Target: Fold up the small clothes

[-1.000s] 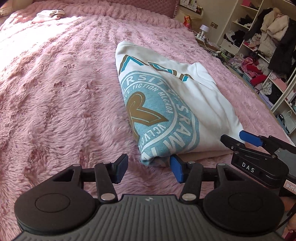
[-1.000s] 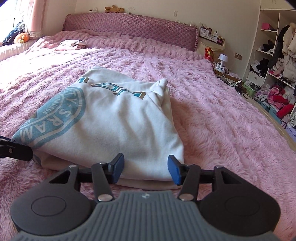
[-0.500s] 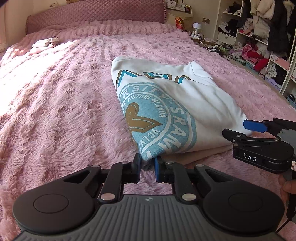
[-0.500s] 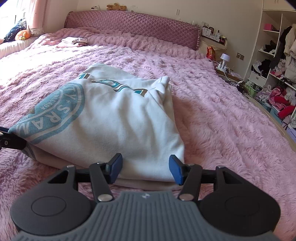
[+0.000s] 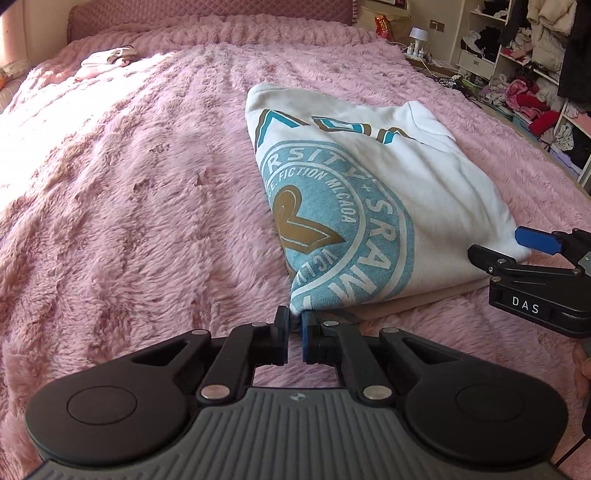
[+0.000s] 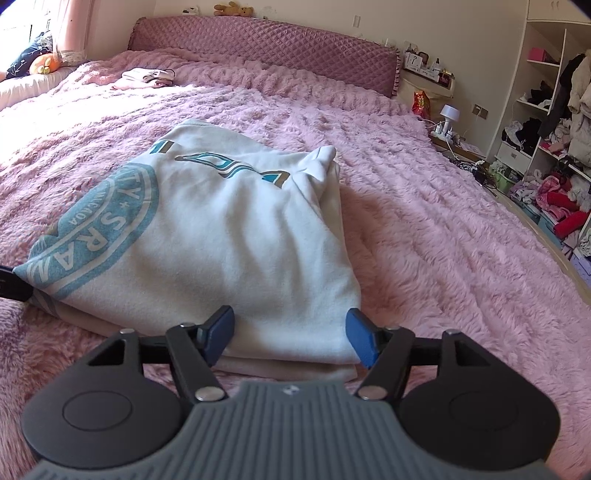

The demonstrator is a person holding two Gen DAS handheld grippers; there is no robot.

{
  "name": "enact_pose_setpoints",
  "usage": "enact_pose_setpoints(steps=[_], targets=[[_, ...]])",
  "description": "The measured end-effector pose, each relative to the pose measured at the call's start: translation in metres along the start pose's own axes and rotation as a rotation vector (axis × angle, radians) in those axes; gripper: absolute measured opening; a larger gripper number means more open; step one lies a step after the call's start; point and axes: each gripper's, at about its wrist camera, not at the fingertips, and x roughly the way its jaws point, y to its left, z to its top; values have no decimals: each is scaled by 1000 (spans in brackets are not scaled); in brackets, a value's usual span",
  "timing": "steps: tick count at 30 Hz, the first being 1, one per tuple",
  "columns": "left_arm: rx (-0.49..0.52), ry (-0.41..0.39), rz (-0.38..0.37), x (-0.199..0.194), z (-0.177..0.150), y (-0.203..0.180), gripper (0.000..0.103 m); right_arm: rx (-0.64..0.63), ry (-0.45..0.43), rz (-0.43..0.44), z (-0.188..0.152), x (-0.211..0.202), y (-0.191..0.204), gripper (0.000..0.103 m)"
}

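Two grippers work the folded sweatshirt (image 5: 436, 206) on the bed (image 5: 129, 206). Left gripper (image 5: 294, 325) is clamped on its near corner. Right gripper (image 6: 290, 334) is opening, jaws straddling the other corner.

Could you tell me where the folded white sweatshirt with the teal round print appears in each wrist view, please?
Left wrist view: sweatshirt right of centre, its near corner pinched in the left claw.
Right wrist view: sweatshirt left of centre, its near edge between the opening pads of the right claw, untouched.
Shared landmark: the white lamp beside the bed.
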Motion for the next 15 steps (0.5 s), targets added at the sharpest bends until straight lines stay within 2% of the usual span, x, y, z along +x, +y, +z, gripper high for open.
enact_pose_setpoints(steps=[3,5,8,12,13,15], targets=[[25,35,5,-3,-2,-2,6,-7,1,-2,0,0,0,62],[-31,38,-12,-14,-4,6,6,-10,5,-3,2,-1,0,62],[-89,-42,-31,-39,0,16,6,4,-32,-10,10,-11,-4,61],[-133,-192,-136,-54,23,19,8,56,-142,51,28,-23,-12,61],[-135,-200,-156,-51,29,17,12,61,-162,77,34,-22,-13,61],[-160,-184,-187,-39,39,13,12,47,-181,115,46,-16,-10,60]])
